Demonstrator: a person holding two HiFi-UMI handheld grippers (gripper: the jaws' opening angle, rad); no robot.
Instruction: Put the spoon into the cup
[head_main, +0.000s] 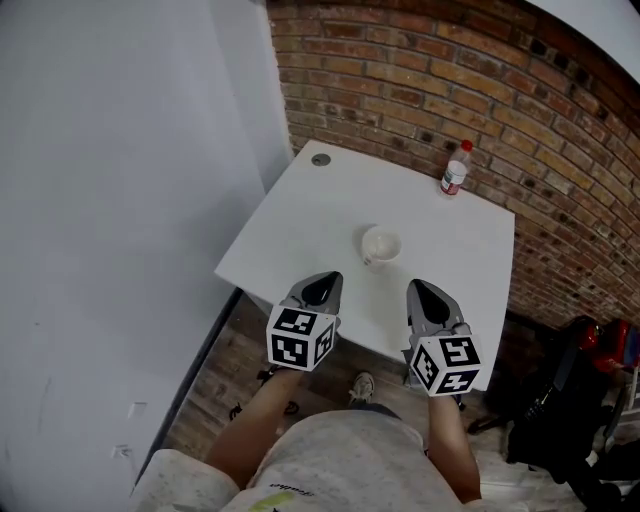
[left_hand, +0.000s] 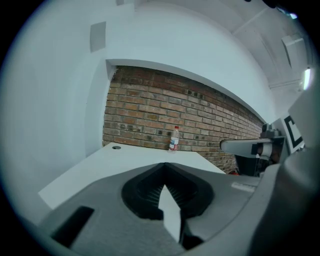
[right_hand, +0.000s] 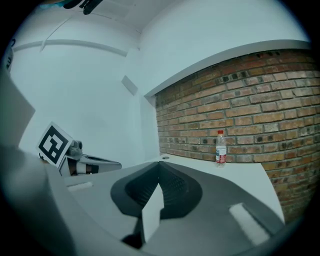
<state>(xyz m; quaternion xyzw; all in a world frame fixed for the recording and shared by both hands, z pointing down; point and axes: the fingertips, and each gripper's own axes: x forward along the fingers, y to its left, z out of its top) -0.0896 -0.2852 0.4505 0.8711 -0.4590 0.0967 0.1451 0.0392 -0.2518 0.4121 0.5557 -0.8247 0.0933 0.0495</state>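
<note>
The cup was too small to show its inside, the bottle too small to read. The right hand-held gripper hid part of the counter edge.

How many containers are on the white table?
2: a small white cup near the centre of the table, and a clear plastic bottle with a red cap at the far edge by the brick wall.
</note>
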